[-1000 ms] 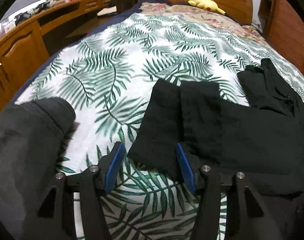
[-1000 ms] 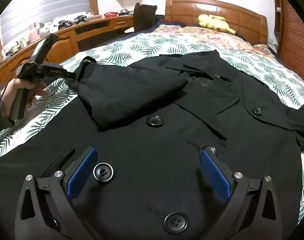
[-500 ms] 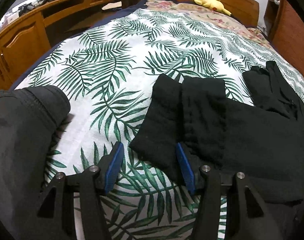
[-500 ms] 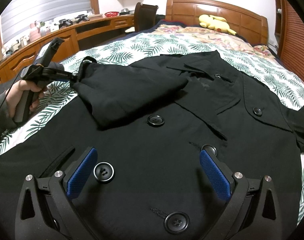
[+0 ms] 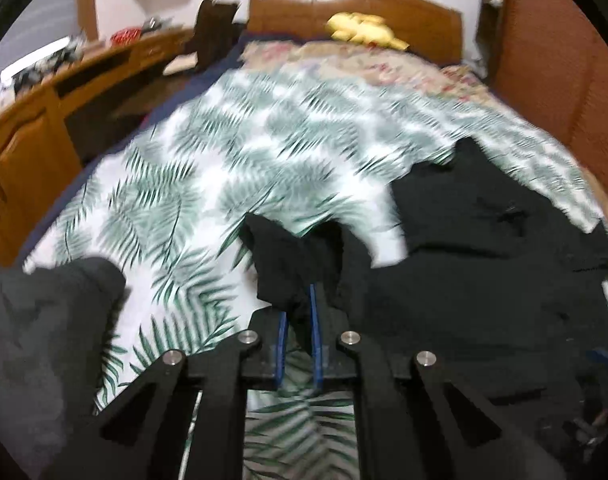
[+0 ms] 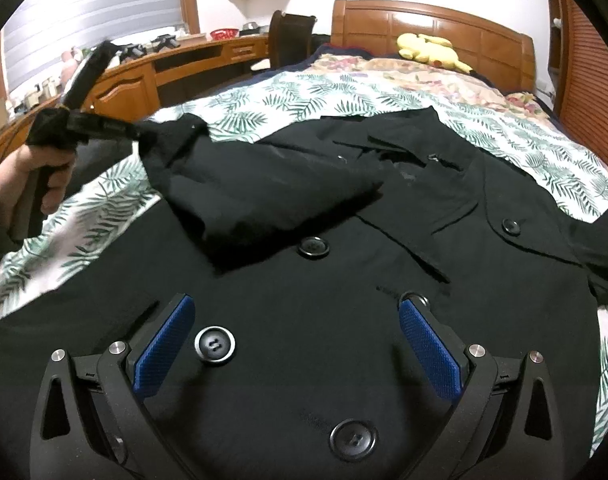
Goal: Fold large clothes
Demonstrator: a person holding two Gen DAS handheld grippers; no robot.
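Plainly, the black coat (image 6: pixel 304 280) and its buttons (image 6: pixel 215 345) bear no lettering.

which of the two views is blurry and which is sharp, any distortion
Left wrist view: motion-smeared, leaf-print bedspread and yellow plush toy soft, the left gripper shut on the black coat's sleeve. Right wrist view: sharp, coat buttons crisp. Both: fisheye bending, dark corners.
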